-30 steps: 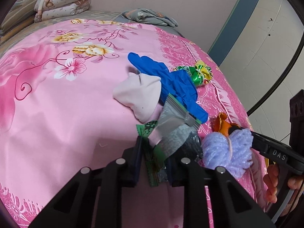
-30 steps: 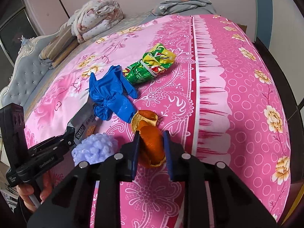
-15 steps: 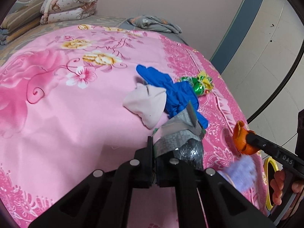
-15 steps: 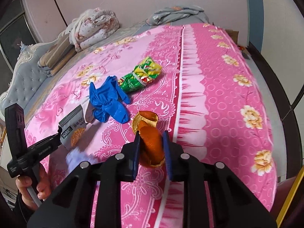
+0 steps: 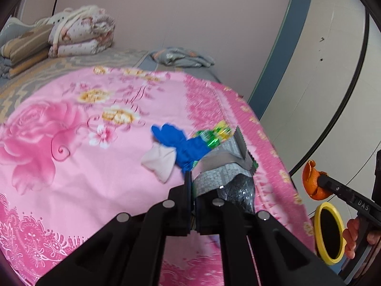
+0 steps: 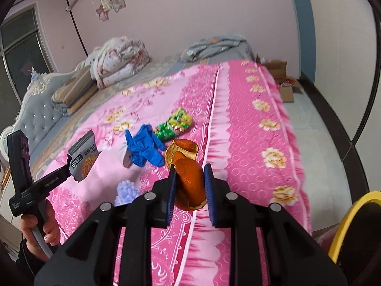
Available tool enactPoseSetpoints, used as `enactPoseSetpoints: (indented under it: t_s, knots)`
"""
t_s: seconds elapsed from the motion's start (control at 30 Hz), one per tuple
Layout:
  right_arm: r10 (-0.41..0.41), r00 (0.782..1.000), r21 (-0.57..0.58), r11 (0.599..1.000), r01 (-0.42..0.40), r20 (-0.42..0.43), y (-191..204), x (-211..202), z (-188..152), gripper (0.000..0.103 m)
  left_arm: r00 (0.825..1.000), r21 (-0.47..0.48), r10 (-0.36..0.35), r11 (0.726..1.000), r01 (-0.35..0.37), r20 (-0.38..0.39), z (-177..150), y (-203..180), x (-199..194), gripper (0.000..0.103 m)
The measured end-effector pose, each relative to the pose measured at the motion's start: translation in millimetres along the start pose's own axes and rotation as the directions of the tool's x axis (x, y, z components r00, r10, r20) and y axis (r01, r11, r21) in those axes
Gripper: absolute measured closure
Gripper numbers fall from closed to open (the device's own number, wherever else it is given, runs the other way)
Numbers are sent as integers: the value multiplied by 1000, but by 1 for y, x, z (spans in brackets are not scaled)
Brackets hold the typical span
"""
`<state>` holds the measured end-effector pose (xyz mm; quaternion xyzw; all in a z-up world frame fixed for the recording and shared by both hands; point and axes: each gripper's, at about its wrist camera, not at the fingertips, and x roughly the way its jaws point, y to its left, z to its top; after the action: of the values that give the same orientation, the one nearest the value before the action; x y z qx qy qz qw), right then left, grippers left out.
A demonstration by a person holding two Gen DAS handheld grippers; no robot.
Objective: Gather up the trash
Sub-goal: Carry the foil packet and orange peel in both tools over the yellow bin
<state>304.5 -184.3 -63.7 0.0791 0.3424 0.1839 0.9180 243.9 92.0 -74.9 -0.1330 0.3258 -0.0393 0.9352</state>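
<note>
- A grey snack wrapper [image 5: 223, 166], crumpled and printed with small text, is clamped between the closed jaws of the left gripper [image 5: 193, 205] and held above the bed [image 5: 71, 171].
- A curled orange peel [image 6: 190, 181], bright outside and paler within, is gripped by the right gripper [image 6: 190, 186], also clear of the bedspread.
- A yellow-rimmed bin [image 5: 329, 232] is seen just below the peel; its inside is dark and its contents cannot be told.
- Left on the bed are a blue glove [image 6: 142, 147], a green snack bag [image 6: 175, 125], a pale cloth [image 5: 162, 162] and a lilac pompom [image 6: 126, 191].
</note>
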Motion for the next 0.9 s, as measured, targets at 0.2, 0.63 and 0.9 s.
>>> enactPoseSetpoints:
  t_s: [0.2, 0.63, 0.9]
  knots:
    - [-8, 995, 4, 1000, 7, 103, -4, -57, 6, 82, 998, 44, -26, 999, 23, 64, 12, -36, -32, 101]
    - [-51, 942, 71, 997, 29, 330, -30, -180, 14, 82, 976, 146, -142, 982, 119, 165, 39, -133, -89, 101]
    - [-148, 896, 177, 981, 80, 419, -70, -243, 11, 82, 952, 245, -253, 947, 208, 171, 46, -210, -101, 101]
